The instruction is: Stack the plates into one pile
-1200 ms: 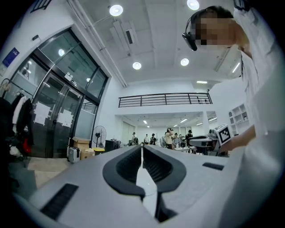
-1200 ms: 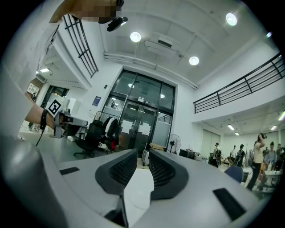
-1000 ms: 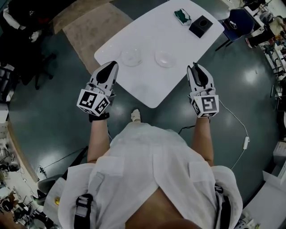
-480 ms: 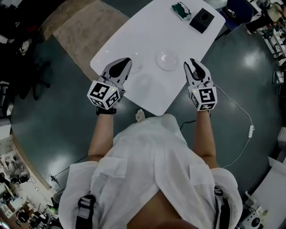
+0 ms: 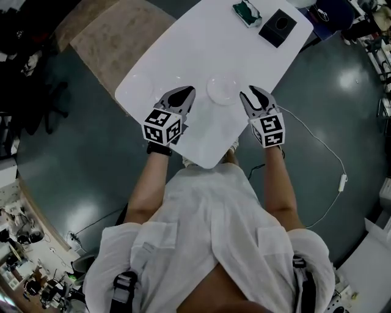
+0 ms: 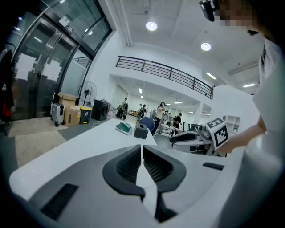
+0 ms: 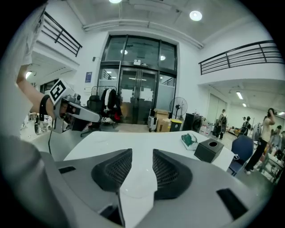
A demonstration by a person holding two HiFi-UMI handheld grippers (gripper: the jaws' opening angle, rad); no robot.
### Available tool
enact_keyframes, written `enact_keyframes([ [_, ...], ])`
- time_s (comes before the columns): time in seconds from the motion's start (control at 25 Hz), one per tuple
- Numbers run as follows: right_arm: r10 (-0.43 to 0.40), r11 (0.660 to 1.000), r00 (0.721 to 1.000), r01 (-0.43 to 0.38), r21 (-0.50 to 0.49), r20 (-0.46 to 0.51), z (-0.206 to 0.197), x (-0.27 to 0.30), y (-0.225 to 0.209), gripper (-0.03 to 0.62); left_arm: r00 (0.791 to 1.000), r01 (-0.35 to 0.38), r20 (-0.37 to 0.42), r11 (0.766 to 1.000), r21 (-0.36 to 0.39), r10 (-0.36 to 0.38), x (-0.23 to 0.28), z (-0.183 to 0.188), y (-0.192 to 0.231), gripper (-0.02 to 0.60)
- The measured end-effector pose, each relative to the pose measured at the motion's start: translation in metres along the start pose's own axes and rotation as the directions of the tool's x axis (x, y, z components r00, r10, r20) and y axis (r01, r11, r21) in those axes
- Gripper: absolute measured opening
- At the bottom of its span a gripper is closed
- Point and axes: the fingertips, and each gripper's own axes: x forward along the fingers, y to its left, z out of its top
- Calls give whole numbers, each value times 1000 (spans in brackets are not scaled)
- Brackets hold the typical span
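- Hovering L gripper [image 5: 185, 93] over white table [image 5: 208, 43] near edge, jaws pressing together, holding nothing.
- R gripper [image 5: 252, 93] jaws have just been opening, now standing apart, gripping nothing.
- Clear plate [image 5: 222, 89] lying on table btwn both grippers, just beside R tips.

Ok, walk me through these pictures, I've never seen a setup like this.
No robot here: a person holds a two-jaw gripper in each hand. The head view looks down from a camera on their head; the other two views ride on the grippers, looking along the jaws. On the white table lie a clear plate, a green object and a black box. The left gripper has its jaws shut; the right gripper has just been opening its jaws. Neither holds anything.
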Motion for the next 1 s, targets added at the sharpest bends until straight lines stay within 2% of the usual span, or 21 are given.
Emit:
enact_keyframes([
  [0.2, 91, 996, 989, -89, 18, -118, -41, 38, -17, 167, 989, -68, -137, 991, -115, 52, 45, -42, 6, 21],
  [0.4, 179, 983, 957, -182, 5, -227, -75, 75, -26, 177, 957, -140, -277, 976, -164, 91, 81, -84, 12, 28],
  [0.48, 202, 978, 941, -206, 11, -273, -89, 86, -28, 179, 941, -158, -326, 971, -181, 93, 93, -98, 13, 68],
  [0.56, 214, 975, 926, -221, 15, -312, -103, 95, -31, 181, 922, -180, -376, 963, -198, 95, 104, -112, 14, 85],
  [0.76, 230, 973, 884, -221, 70, -408, -132, 110, -35, 186, 856, -273, -499, 937, -218, 134, 119, -139, 25, 144],
  [1.0, 236, 972, 828, -200, 126, -508, -156, 123, -37, 198, 790, -339, -600, 906, -254, 127, 131, -163, 35, 152],
])
